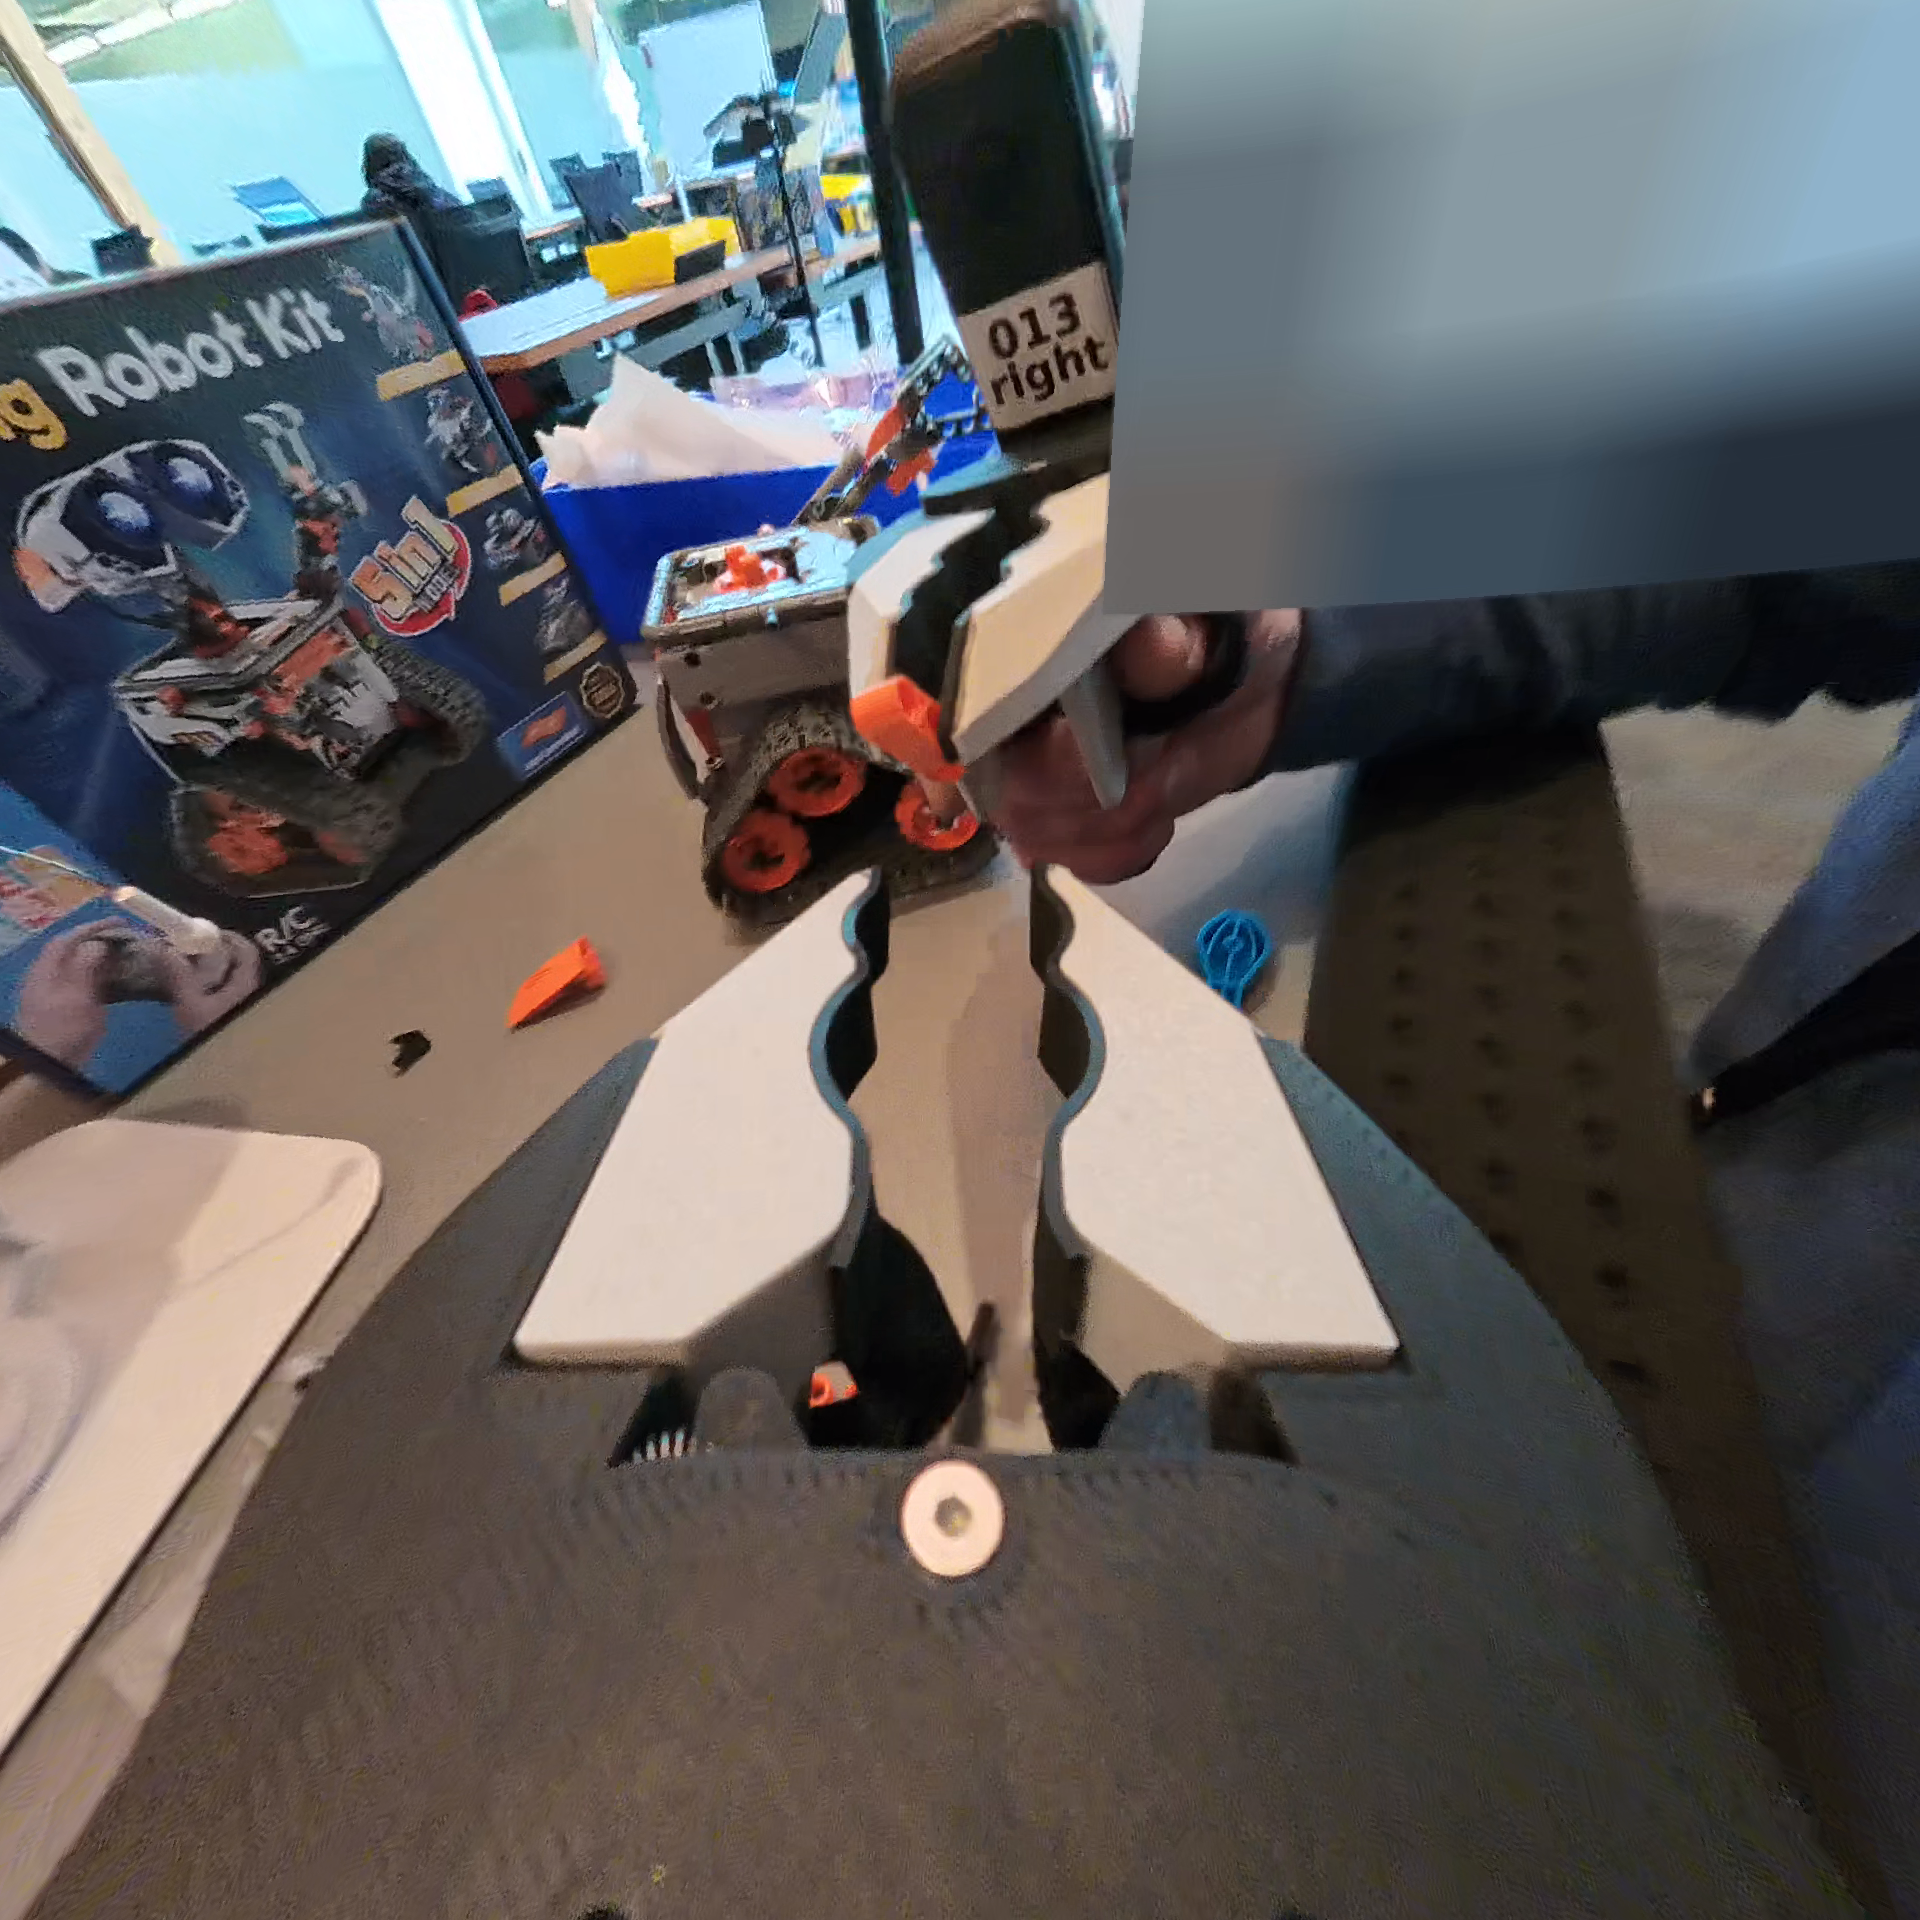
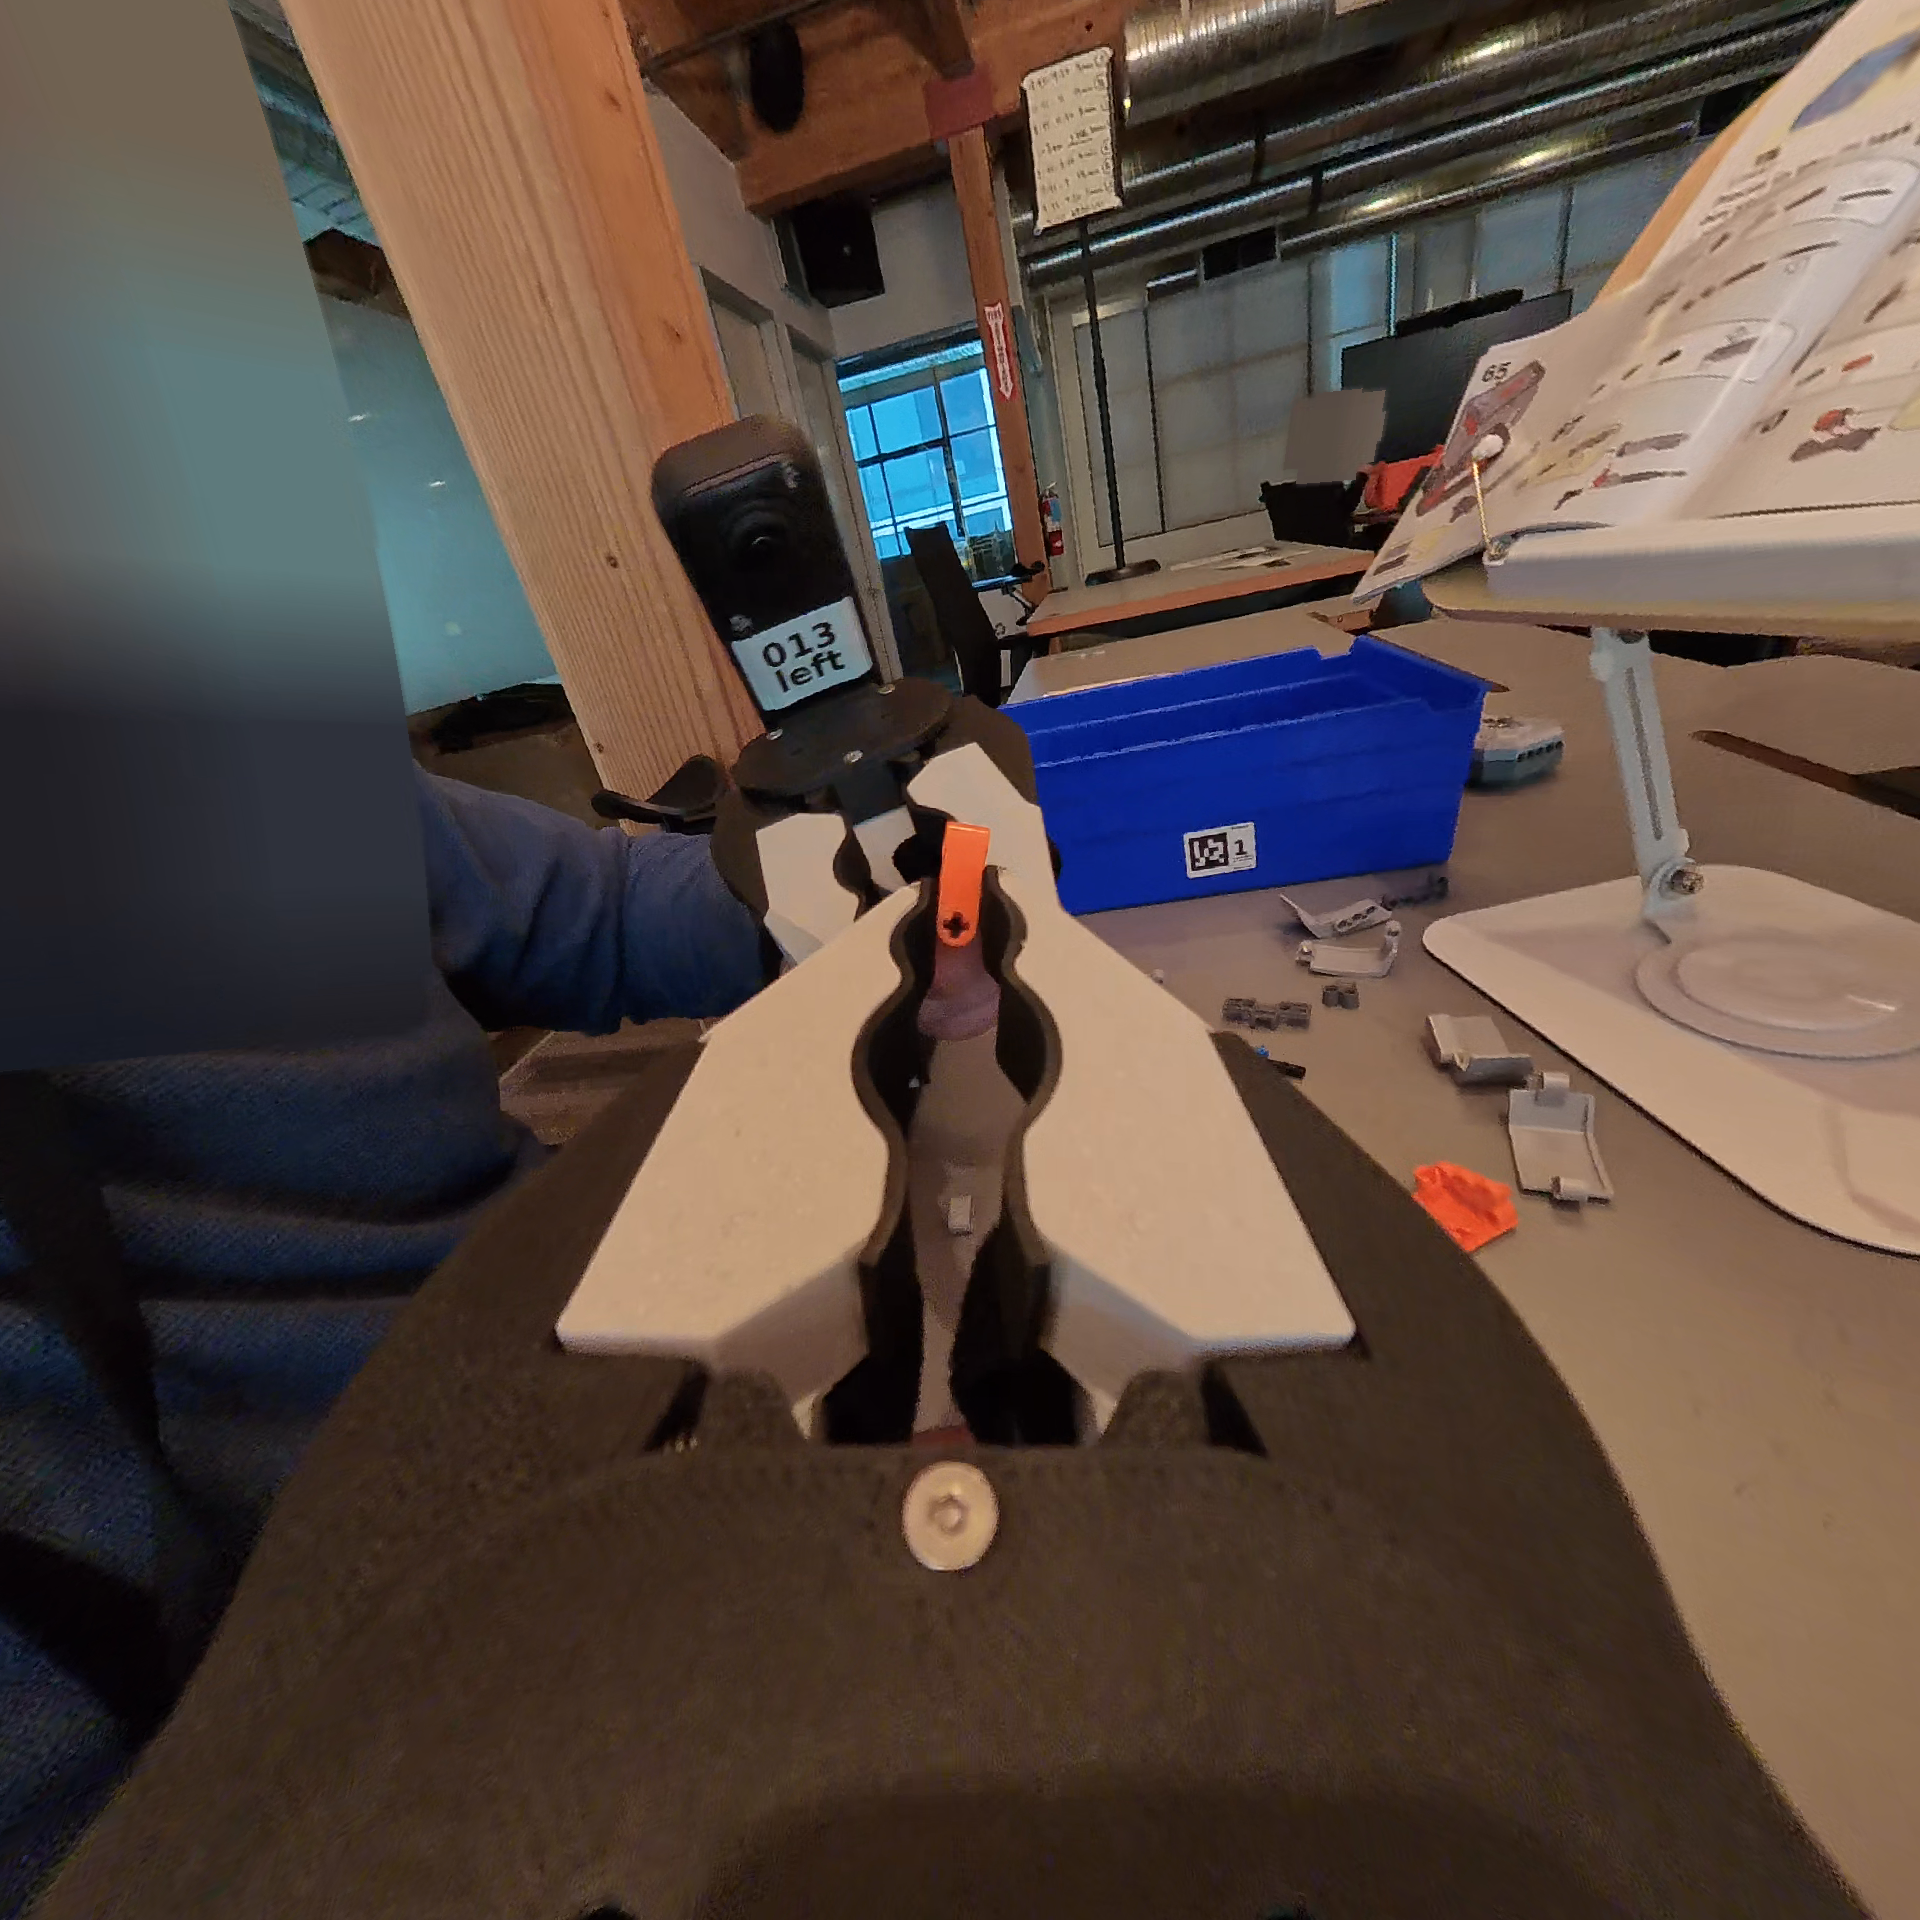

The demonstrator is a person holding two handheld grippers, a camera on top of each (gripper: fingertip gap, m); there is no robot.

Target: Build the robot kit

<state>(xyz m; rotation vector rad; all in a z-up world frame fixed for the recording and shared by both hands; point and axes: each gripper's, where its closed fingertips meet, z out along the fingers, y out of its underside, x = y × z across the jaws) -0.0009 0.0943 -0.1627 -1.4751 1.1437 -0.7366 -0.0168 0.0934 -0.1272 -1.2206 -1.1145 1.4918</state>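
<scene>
Nearest in the left wrist view: left claw (image 1: 956,904), parted and empty, poised over the grey bench (image 1: 582,852) and pointed toward the right claw. Right claw (image 2: 958,899) clamped at its very tips on a small orange plastic connector (image 2: 962,868), lifted clear of the bench, just in front of the left claw's open jaws. A shallow pinch, so worth holding square and steady; likely to twist if knocked. Just beyond, a grey tracked toy robot with orange wheels (image 1: 800,727). On the bench around: an orange wedge-shaped piece (image 1: 556,982) to the left, loose grey plastic parts (image 2: 1475,1049) to the right. Farther back, a blue plastic bin (image 2: 1247,769) and a printed kit box (image 1: 260,623).
</scene>
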